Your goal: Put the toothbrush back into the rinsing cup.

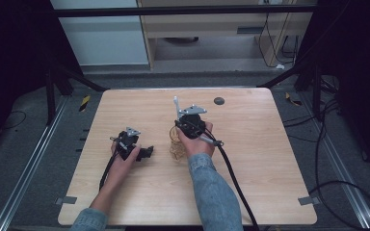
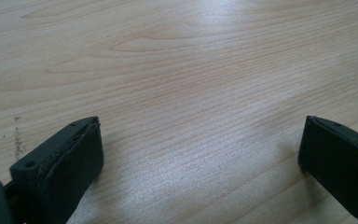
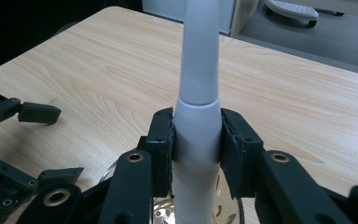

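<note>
My right gripper point(image 3: 196, 151) is shut on the white handle point(image 3: 198, 70) of a utensil. The handle rises upright between the two black pads and narrows toward its top. Below the jaws, a shiny perforated metal head point(image 3: 161, 213) peeks out. From the high view, the right gripper point(image 1: 179, 125) stands mid-table with the handle tip point(image 1: 176, 102) poking up and the metal head point(image 1: 176, 148) down by the hand. My left gripper point(image 1: 146, 153) rests low on the table to the left, open, with bare wood between its jaws point(image 2: 200, 158).
The light wooden table point(image 1: 250, 159) has a small dark round mark point(image 1: 218, 101) near its far edge. The left gripper point(image 3: 46, 144) sits close to the right one, at the left of the right gripper view. Black cables point(image 1: 233, 178) trail back toward the person.
</note>
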The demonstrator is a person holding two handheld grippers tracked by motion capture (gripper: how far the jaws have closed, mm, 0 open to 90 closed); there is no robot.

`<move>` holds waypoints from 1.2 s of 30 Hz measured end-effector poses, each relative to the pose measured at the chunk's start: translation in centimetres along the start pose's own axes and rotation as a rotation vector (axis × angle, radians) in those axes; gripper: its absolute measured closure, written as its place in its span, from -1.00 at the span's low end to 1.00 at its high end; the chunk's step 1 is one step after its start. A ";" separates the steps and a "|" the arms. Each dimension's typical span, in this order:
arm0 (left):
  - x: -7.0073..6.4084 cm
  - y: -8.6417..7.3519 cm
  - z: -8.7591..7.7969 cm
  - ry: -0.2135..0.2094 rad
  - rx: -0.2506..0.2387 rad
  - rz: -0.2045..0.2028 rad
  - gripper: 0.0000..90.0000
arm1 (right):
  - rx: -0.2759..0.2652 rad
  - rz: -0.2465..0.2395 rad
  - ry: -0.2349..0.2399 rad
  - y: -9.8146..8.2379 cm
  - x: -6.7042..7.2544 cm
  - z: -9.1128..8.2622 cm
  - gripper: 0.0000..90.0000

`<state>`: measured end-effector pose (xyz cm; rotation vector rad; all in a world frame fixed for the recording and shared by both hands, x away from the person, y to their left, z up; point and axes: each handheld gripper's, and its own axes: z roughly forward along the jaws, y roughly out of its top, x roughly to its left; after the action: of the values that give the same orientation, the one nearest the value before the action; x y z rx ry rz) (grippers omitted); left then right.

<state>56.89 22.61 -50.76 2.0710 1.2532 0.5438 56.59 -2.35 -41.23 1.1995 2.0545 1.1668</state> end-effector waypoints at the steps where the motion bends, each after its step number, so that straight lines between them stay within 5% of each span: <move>1: 0.0 0.0 0.0 0.000 0.000 0.000 -1.00 | 0.001 0.002 0.000 0.0 0.0 0.0 0.48; 18: 0.0 0.0 0.0 0.000 -0.001 -0.002 -1.00 | 0.004 -0.008 -0.002 0.4 0.6 0.4 0.48; 36: 0.0 0.0 0.0 0.000 -0.002 -0.002 -1.00 | 0.021 -0.079 -0.011 0.9 1.6 0.9 0.46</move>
<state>56.88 22.59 -50.77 2.0677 1.2547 0.5440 56.93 -0.34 -40.89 1.1214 2.0912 1.1025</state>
